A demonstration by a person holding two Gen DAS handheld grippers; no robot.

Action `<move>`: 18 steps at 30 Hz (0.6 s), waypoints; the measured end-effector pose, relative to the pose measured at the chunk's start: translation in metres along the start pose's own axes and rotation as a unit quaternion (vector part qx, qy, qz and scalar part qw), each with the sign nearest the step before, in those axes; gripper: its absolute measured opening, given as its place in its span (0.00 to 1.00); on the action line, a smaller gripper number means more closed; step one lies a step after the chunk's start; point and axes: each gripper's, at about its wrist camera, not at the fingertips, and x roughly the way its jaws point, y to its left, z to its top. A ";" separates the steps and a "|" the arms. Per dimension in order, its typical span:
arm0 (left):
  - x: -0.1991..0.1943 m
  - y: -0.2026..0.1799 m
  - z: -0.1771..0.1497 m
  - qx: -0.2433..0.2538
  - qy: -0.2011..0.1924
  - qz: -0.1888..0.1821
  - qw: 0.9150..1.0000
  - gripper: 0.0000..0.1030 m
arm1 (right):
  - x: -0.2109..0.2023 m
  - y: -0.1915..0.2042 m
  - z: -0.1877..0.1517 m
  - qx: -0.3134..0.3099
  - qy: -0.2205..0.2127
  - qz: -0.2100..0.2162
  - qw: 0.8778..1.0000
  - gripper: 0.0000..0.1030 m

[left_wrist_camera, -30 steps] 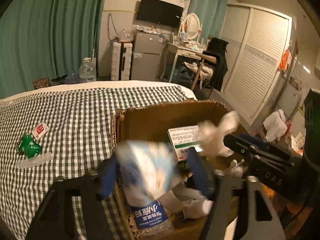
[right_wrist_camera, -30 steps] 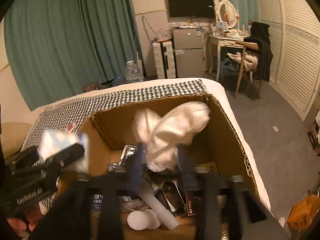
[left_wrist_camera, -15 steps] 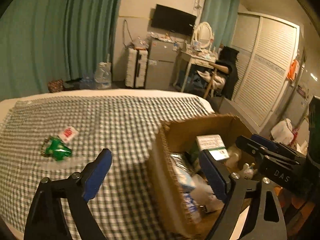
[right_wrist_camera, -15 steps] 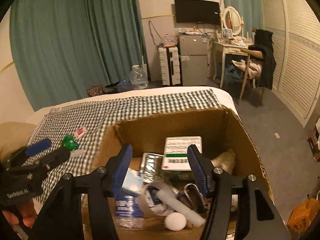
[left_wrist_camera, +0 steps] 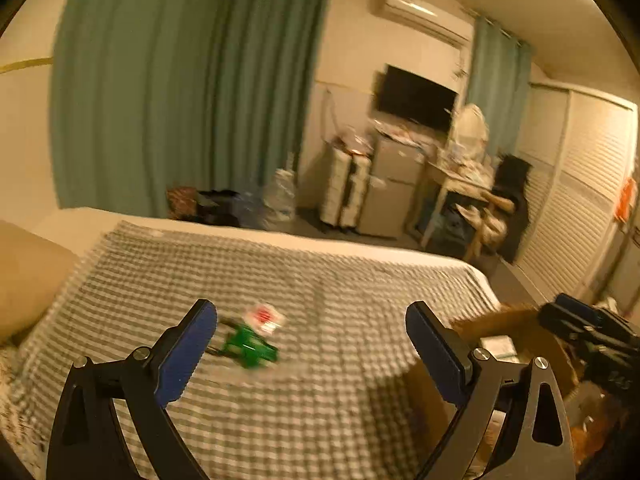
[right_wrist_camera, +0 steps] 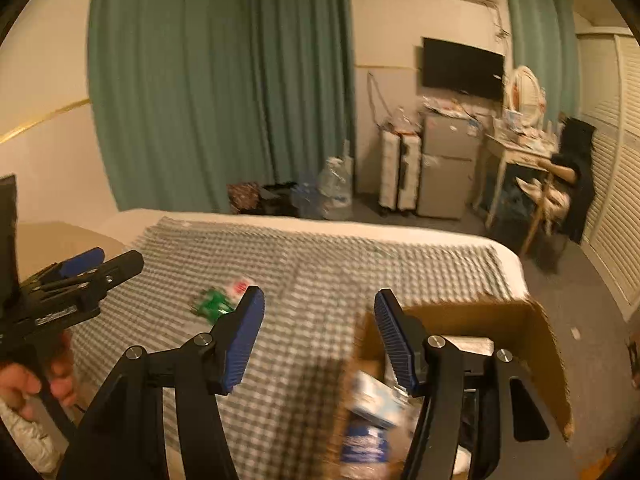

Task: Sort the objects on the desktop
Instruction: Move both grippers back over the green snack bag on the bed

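A green packet (left_wrist_camera: 250,349) and a small white-and-red packet (left_wrist_camera: 264,317) lie on the checked cloth (left_wrist_camera: 320,288) of the bed. My left gripper (left_wrist_camera: 310,344) is open and empty above the cloth, the green packet between its fingers in view. My right gripper (right_wrist_camera: 318,332) is open and empty, over the left edge of the cardboard box (right_wrist_camera: 536,340). The box holds a blue-and-white pack (right_wrist_camera: 374,402) and other items. The green packet (right_wrist_camera: 212,304) and the left gripper (right_wrist_camera: 84,268) show at the left of the right wrist view. The right gripper (left_wrist_camera: 576,320) shows at the right of the left wrist view.
A tan pillow (left_wrist_camera: 28,276) lies at the bed's left edge. Beyond the bed stand green curtains (right_wrist_camera: 220,80), water jugs (right_wrist_camera: 336,188), a small fridge (right_wrist_camera: 444,168), a dressing table with a chair (right_wrist_camera: 532,160) and louvred wardrobe doors (right_wrist_camera: 616,200).
Both grippers let their items go into the box, opened, and swung left and up from the box toward the checked cloth. The view is motion-blurred.
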 end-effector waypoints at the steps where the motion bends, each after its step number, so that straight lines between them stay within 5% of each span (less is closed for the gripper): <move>1: -0.002 0.013 0.004 -0.001 -0.005 0.008 1.000 0.95 | 0.003 0.011 0.004 -0.003 -0.004 0.007 1.000 0.56; 7: 0.010 0.081 -0.003 -0.013 0.001 0.059 0.998 0.95 | 0.049 0.063 -0.001 0.010 0.008 0.053 0.999 0.56; 18: 0.109 0.144 -0.110 -0.037 0.082 0.113 0.990 0.95 | 0.197 0.121 -0.071 -0.005 0.091 0.090 0.992 0.56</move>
